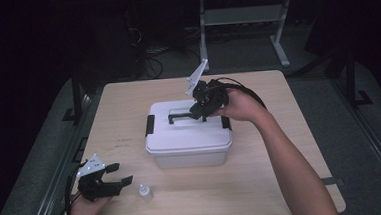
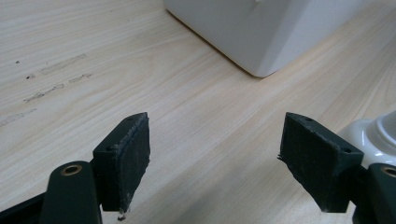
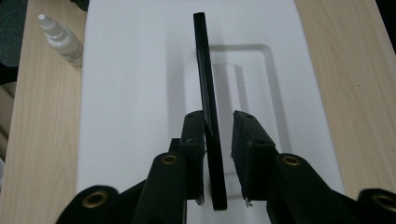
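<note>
I am bringing my right gripper [image 3: 218, 140] in around the black handle [image 3: 205, 88] of the white storage box [image 1: 189, 137]; its jaws are standing on either side of the raised bar, one pad touching it and the other with a thin gap left, so I am judging this as not yet a firm clamp. The handle is standing upright out of its recess in the lid [image 3: 135, 93], and the box is sitting near the middle of the table [image 1: 282, 172] with its black side latches seemingly down. My left gripper [image 1: 113, 175] is resting at the near left corner, jaws wide apart with nothing between them, just beside a small white dropper bottle [image 1: 144, 192]. I am reading this as an early stage: the handle is reached, while squeezing, lifting or opening the box is all remaining.
</note>
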`<state>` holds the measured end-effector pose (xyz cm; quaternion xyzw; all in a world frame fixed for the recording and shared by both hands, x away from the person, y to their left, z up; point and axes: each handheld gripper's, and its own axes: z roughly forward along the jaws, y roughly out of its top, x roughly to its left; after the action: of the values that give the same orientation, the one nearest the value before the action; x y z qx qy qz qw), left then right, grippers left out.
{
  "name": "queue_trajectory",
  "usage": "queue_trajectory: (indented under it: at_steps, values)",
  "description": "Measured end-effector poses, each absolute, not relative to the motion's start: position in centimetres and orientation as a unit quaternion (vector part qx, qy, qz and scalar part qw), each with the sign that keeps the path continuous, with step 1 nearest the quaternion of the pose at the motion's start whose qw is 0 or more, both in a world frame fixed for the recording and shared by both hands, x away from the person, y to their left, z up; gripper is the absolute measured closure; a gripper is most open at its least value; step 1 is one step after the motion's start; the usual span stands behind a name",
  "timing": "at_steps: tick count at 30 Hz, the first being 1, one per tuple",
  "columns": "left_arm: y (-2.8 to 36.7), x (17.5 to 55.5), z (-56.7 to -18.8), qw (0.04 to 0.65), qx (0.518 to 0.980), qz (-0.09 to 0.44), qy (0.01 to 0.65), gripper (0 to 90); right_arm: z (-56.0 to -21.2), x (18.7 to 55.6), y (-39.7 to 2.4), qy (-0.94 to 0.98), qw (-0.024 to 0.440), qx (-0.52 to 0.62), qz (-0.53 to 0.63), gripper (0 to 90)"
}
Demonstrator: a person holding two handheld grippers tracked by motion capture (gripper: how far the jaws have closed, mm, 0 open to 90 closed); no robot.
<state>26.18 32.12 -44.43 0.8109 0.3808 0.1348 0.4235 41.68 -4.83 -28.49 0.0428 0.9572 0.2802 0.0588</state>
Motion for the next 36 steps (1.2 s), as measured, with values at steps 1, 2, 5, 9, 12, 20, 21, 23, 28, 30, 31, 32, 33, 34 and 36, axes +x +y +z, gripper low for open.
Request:
queue_trajectory:
  at_steps: [1, 2, 5, 9, 12, 20, 21, 23, 28, 30, 31, 32, 33, 34, 36]
  values:
    - [32.1, 26.2, -44.4, 0.423, 0.812, 0.136, 0.380, 24.1, -28.5, 41.7, -4.6, 0.957, 0.059, 0.043, 0.279, 73.9]
    - [32.1, 26.2, -44.4, 0.423, 0.812, 0.136, 0.380, 24.1, -28.5, 41.7, -4.6, 0.957, 0.059, 0.043, 0.279, 73.9]
    - [32.1, 26.2, -44.5, 0.423, 0.812, 0.135, 0.380, 24.1, -28.6, 42.1, -4.2, 0.958, 0.054, 0.043, 0.280, 74.4]
    - [32.3, 26.2, -44.5, 0.425, 0.809, 0.136, 0.382, 23.8, -28.8, 42.4, -3.7, 0.958, 0.049, 0.039, 0.279, 74.5]
    - [32.3, 26.3, -44.5, 0.426, 0.809, 0.136, 0.382, 23.8, -29.0, 42.6, -3.3, 0.959, 0.046, 0.036, 0.279, 75.5]
    - [32.2, 26.4, -44.6, 0.424, 0.811, 0.133, 0.380, 23.8, -29.3, 43.0, -2.8, 0.960, 0.040, 0.033, 0.274, 75.6]
    - [32.2, 26.4, -44.6, 0.423, 0.812, 0.133, 0.380, 23.9, -29.3, 43.0, -2.7, 0.960, 0.039, 0.037, 0.273, 75.4]
    - [32.1, 26.4, -44.6, 0.420, 0.813, 0.133, 0.380, 23.9, -29.3, 43.0, -2.7, 0.961, 0.040, 0.035, 0.273, 75.3]
    - [32.2, 26.5, -44.7, 0.421, 0.813, 0.132, 0.381, 23.8, -29.6, 43.1, -2.3, 0.961, 0.036, 0.033, 0.273, 75.3]
    - [32.2, 26.5, -44.7, 0.421, 0.813, 0.131, 0.380, 23.9, -29.8, 43.1, -2.1, 0.961, 0.034, 0.028, 0.272, 76.6]
    - [32.1, 26.5, -44.7, 0.420, 0.814, 0.131, 0.380, 23.8, -29.8, 43.1, -2.1, 0.962, 0.035, 0.028, 0.270, 77.8]
    - [32.1, 26.5, -44.7, 0.419, 0.815, 0.131, 0.380, 23.9, -29.8, 43.1, -2.1, 0.961, 0.036, 0.026, 0.272, 79.3]
    - [32.1, 26.5, -44.7, 0.418, 0.815, 0.132, 0.379, 23.9, -29.7, 43.0, -2.1, 0.961, 0.035, 0.025, 0.273, 79.9]
    - [32.1, 26.5, -44.7, 0.418, 0.815, 0.132, 0.379, 23.9, -29.7, 43.0, -2.1, 0.961, 0.035, 0.025, 0.273, 79.9]
    - [32.2, 26.4, -44.7, 0.420, 0.814, 0.131, 0.380, 23.9, -29.5, 42.9, -2.1, 0.960, 0.037, 0.020, 0.277, 81.5]
